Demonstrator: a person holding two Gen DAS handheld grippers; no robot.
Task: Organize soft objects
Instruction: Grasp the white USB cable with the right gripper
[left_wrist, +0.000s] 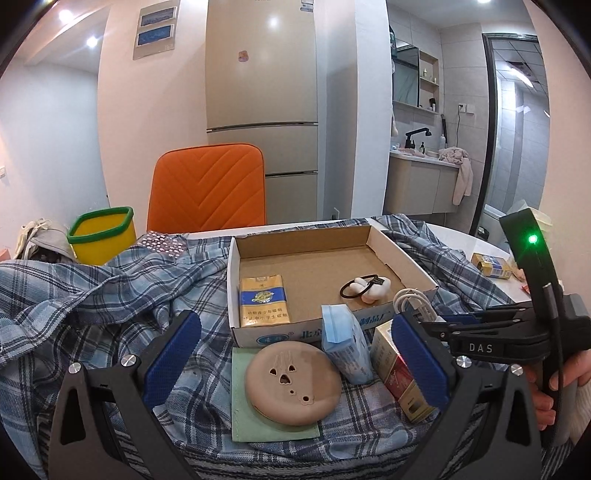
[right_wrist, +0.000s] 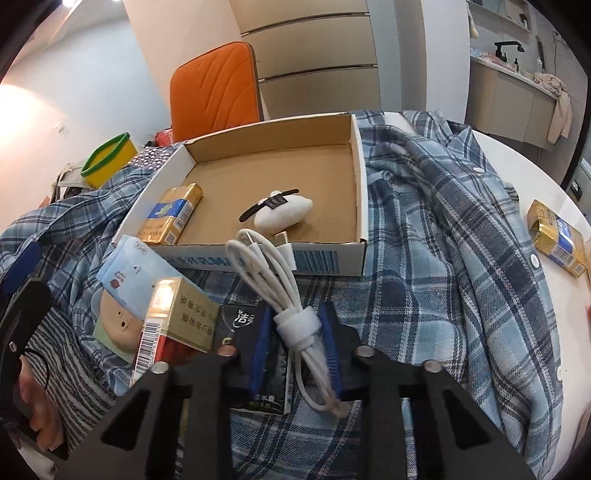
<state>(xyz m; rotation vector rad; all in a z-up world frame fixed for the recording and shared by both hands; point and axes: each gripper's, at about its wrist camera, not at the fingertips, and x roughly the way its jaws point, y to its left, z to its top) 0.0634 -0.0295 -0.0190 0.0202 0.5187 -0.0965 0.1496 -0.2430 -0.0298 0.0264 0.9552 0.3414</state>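
A shallow cardboard box (left_wrist: 406, 269) (right_wrist: 360, 177) lies on a blue plaid shirt (left_wrist: 92, 295) (right_wrist: 443, 221). In it lie a gold cigarette pack (left_wrist: 263, 301) (right_wrist: 171, 214) and a white soft toy with a black hair tie (left_wrist: 369, 287) (right_wrist: 282, 210). My right gripper (right_wrist: 295, 332) is shut on a bundled white cable (right_wrist: 291, 317) just in front of the box; the cable also shows in the left wrist view (left_wrist: 412, 301). My left gripper (left_wrist: 295, 354) is open above a round tan pad (left_wrist: 291, 384) on a green cloth (left_wrist: 251, 424), with a blue mask pack (left_wrist: 345, 343) beside it.
A red-gold carton (left_wrist: 400, 373) (right_wrist: 177, 325) stands by the mask pack. A dark packet (right_wrist: 258, 369) lies under the right gripper. Another gold pack (right_wrist: 557, 242) lies on the white table at right. A yellow bin (left_wrist: 103, 234) and an orange chair (left_wrist: 207, 188) are behind.
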